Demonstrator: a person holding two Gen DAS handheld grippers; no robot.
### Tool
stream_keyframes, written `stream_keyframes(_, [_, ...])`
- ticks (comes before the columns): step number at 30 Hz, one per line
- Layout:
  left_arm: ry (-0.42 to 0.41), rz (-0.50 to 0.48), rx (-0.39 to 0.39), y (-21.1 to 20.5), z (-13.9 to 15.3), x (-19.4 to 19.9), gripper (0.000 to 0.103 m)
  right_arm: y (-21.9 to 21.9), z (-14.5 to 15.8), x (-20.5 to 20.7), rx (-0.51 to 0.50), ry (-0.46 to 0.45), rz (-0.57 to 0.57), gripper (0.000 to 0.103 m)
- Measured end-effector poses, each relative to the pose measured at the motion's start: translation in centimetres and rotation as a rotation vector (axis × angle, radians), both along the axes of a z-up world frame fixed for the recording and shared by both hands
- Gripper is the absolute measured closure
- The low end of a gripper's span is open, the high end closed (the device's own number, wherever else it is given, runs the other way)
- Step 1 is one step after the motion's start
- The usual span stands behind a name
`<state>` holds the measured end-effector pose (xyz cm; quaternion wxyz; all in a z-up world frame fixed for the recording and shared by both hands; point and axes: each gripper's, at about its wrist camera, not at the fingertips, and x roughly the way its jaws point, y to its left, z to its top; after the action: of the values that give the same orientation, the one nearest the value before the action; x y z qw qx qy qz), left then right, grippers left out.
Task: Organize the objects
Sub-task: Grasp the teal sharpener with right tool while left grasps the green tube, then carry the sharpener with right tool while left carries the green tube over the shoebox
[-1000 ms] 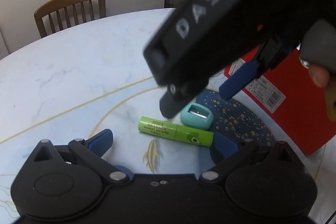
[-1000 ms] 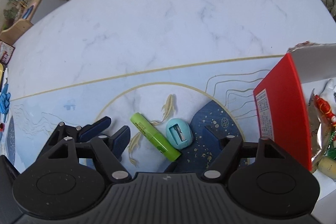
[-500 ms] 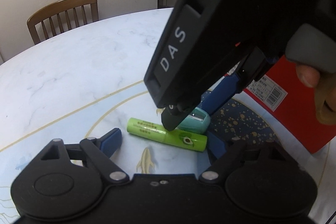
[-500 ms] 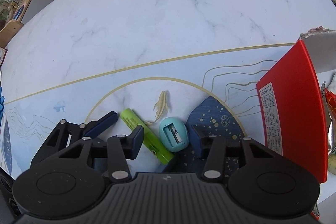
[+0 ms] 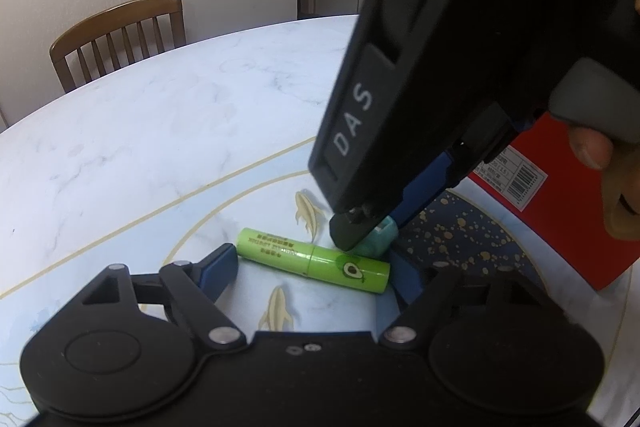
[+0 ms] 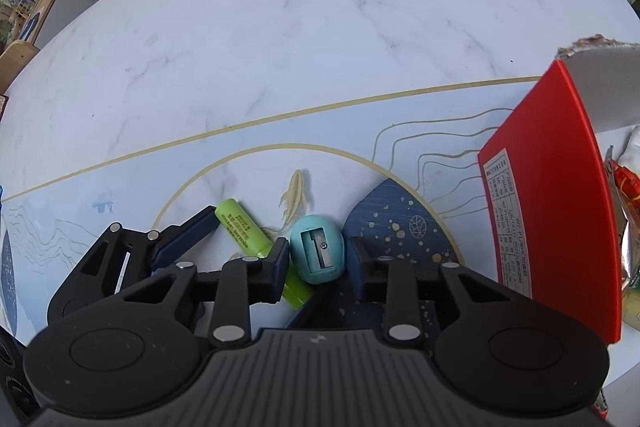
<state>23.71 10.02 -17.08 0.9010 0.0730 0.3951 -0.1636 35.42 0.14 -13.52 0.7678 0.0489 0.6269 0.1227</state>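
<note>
- Two fingers of the right gripper (image 6: 318, 255) now flank the teal pencil sharpener (image 6: 317, 254); a second ago they stood wider and farther back. Jaws open, narrowed, not yet pinching, as far as I can tell.
- Left gripper (image 5: 310, 267) is spread wide around the green tube (image 5: 312, 259), whose ends sit beside its fingers at 9 and 3 o'clock.
- Sharpener lies touching or just beside the tube, on the table (image 6: 280, 47).
- Red box (image 6: 548, 211) stands at 3 o'clock, likely the destination.
- Judging by this, the closing grasp comes next.
</note>
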Motion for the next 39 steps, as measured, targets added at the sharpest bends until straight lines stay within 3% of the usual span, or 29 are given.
stream_keyframes(9, [0.015,0.032,-0.038,0.7,1.2,-1.0,0.023,-0.4,1.6,-1.1,0.032,-0.021,0.005,0.073])
stream_keyframes(24, [-0.024,0.054,-0.087,1.6,6.3,-2.4,0.023,-3.9,8.1,-4.3,0.087,-0.134,-0.001,0.073])
stream_keyframes(39, [-0.074,-0.025,-0.09,-3.0,12.6,-4.4,0.023,-10.3,12.7,-8.3,0.112,-0.23,0.032,0.073])
